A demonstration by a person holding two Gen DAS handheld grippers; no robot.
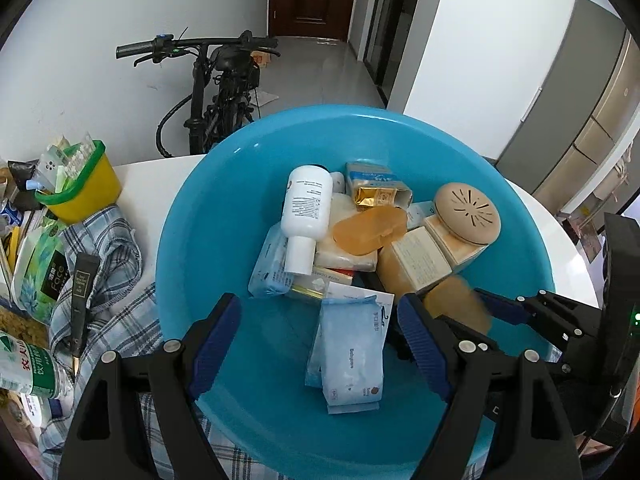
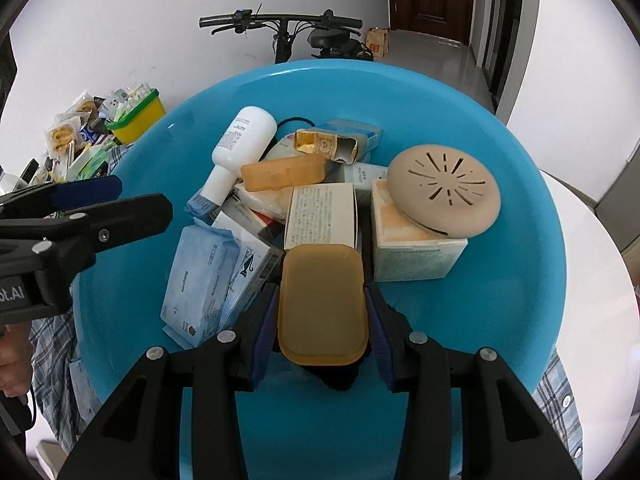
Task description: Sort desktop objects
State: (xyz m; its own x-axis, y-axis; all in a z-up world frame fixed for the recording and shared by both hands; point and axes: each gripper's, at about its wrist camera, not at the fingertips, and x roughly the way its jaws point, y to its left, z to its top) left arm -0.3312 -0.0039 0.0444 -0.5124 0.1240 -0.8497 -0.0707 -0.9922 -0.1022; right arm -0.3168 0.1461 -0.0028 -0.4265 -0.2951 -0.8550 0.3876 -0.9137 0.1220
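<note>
A blue basin (image 1: 180, 240) (image 2: 532, 216) holds several items: a white bottle (image 1: 306, 208) (image 2: 244, 136), an orange case (image 1: 370, 230) (image 2: 282, 172), a beige round disc (image 1: 468, 210) (image 2: 444, 190), boxes and blue tissue packs (image 1: 350, 356) (image 2: 200, 276). My right gripper (image 2: 322, 308) is shut on a second orange plastic case (image 2: 322, 304), held above the basin's near side; it shows blurred in the left wrist view (image 1: 458, 304). My left gripper (image 1: 320, 328) is open and empty over the basin, above a tissue pack.
A yellow bin with a green rim (image 1: 80, 184) (image 2: 136, 114), packets, a water bottle (image 1: 24, 364) and a plaid cloth (image 1: 104, 248) lie left of the basin on the white table (image 1: 148, 184). A bicycle (image 1: 216, 92) stands behind.
</note>
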